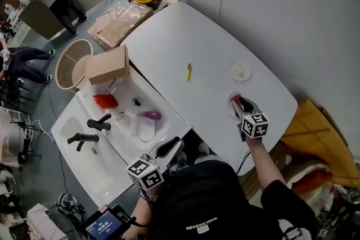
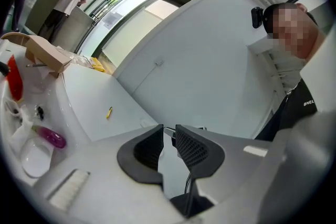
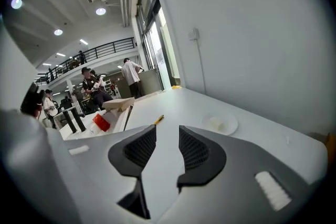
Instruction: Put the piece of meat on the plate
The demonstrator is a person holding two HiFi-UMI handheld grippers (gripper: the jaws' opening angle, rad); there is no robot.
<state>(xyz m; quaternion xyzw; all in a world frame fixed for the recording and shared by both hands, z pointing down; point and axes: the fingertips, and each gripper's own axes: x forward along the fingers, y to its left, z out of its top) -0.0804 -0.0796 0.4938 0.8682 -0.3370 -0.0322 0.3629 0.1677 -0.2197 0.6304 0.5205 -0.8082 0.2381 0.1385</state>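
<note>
A red piece of meat [image 1: 237,99] lies on a small white plate [image 1: 231,102] near the table's right front, partly hidden by my right gripper [image 1: 241,106], which hovers just above it. In the right gripper view the right gripper [image 3: 167,147] is open, with a clear gap between its pads and only bare table showing through. A second small plate [image 1: 240,71] [image 3: 219,124] with a pale lump sits farther back. My left gripper [image 1: 169,147] [image 2: 169,144] hangs at the table's front edge by the sink, shut to a narrow slit and holding nothing.
A yellow pen [image 1: 189,71] [image 2: 109,112] lies mid-table. To the left is a sink [image 1: 73,121] with black taps, a red item [image 1: 105,100] and a purple one [image 1: 151,116]. A cardboard box [image 1: 108,64] rests on its far edge. People stand at the far left.
</note>
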